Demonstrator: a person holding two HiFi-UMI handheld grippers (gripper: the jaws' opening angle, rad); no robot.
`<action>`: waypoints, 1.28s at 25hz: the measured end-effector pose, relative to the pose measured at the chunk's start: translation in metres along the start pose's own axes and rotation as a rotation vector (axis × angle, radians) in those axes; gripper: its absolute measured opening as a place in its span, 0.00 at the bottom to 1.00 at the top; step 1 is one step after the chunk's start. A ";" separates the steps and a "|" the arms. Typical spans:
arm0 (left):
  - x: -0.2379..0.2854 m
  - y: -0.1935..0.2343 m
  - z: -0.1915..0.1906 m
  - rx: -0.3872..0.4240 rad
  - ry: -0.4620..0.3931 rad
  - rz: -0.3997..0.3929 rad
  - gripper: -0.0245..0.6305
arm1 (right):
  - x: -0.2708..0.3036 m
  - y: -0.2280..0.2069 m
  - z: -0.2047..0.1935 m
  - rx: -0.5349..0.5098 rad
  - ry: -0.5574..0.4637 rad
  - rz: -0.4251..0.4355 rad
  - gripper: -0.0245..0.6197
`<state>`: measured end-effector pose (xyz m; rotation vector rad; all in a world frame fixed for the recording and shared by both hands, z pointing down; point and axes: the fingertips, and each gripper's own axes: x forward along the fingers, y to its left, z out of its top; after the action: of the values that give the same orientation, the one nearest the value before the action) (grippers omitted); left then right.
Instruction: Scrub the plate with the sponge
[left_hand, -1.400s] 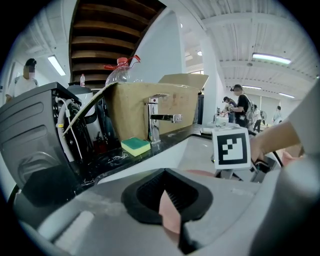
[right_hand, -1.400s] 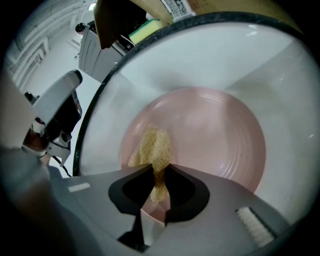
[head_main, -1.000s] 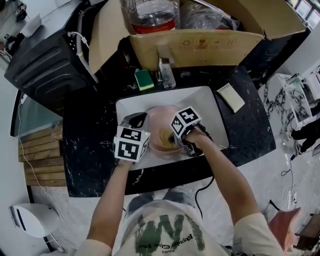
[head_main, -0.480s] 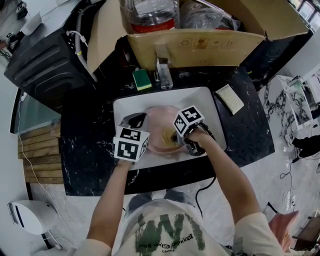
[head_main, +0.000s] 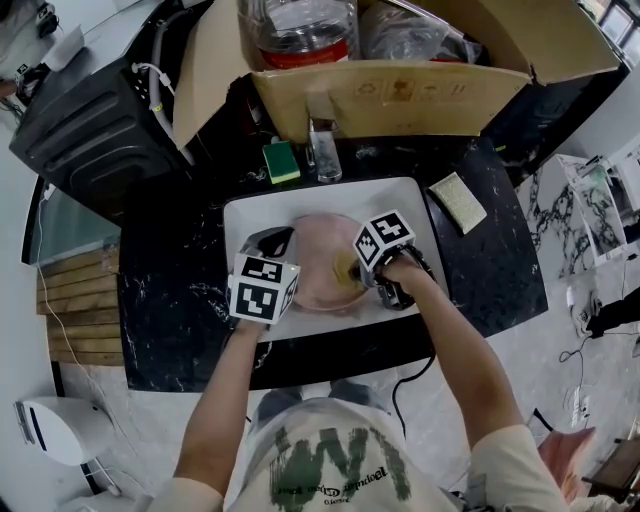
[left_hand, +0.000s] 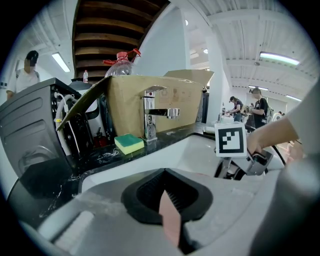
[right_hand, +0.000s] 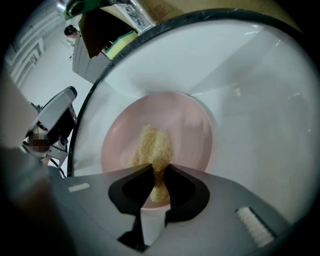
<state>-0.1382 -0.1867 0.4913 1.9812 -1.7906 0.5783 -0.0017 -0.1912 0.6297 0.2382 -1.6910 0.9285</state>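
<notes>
Pink plate (head_main: 318, 250): L gripper (head_main: 278, 243) clenched on its left rim, R gripper (right_hand: 155, 182) pinching sponge (right_hand: 152, 147) at plate centre. We judge scrub underway, finish unclear.

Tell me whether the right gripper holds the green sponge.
No, the right gripper is shut on a tan sponge on the plate; the green sponge lies on the counter.

Bright, even ceiling light; gripper views fisheye-warped, dark corners, blurred foreground.
</notes>
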 end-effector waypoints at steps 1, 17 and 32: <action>0.001 0.000 0.000 0.000 0.001 0.001 0.04 | -0.001 -0.003 0.001 0.006 -0.008 -0.004 0.14; 0.003 -0.006 0.004 0.000 0.001 0.011 0.04 | -0.017 -0.021 0.018 0.027 -0.119 -0.039 0.14; -0.020 0.011 0.028 -0.054 -0.062 0.030 0.04 | -0.101 -0.007 0.050 -0.104 -0.474 -0.198 0.14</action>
<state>-0.1496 -0.1868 0.4566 1.9593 -1.8554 0.4771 0.0009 -0.2601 0.5405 0.5810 -2.0962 0.6649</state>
